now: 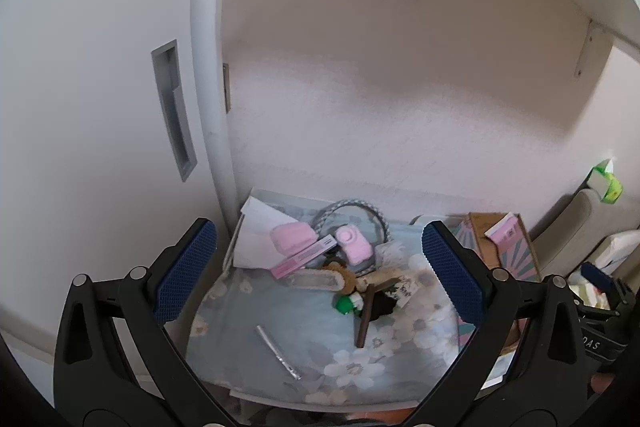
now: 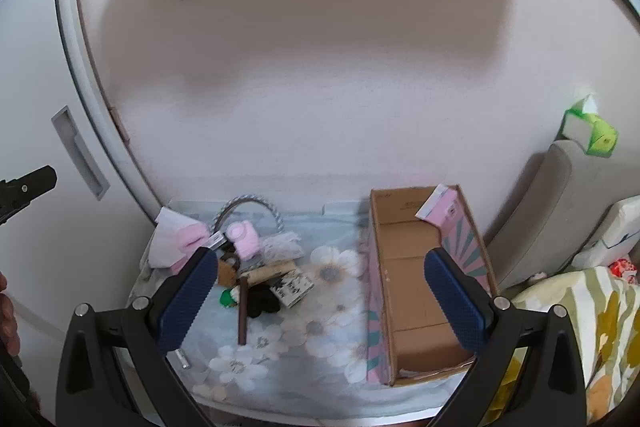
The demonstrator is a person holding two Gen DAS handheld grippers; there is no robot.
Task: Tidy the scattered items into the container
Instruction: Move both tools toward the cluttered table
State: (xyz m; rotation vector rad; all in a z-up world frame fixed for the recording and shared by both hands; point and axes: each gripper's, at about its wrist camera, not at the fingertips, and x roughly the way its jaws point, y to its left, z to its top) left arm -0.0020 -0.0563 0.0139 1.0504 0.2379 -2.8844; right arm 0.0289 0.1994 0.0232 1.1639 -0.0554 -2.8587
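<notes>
From the left wrist, the left gripper (image 1: 320,273) is hanging with jaws wide apart and nothing between them, above a floral cloth (image 1: 248,331) where a pink toy camera (image 1: 354,243), a pink flat box (image 1: 304,255), a brown stick (image 1: 366,319) and a silver strip (image 1: 278,351) are lying jumbled; its right finger is hiding most of the cardboard box (image 1: 500,239). From the right wrist, the right gripper (image 2: 320,299) is gaping empty too, its fingers covering part of the clutter and the open cardboard box (image 2: 412,267), whose near corner is obscured.
</notes>
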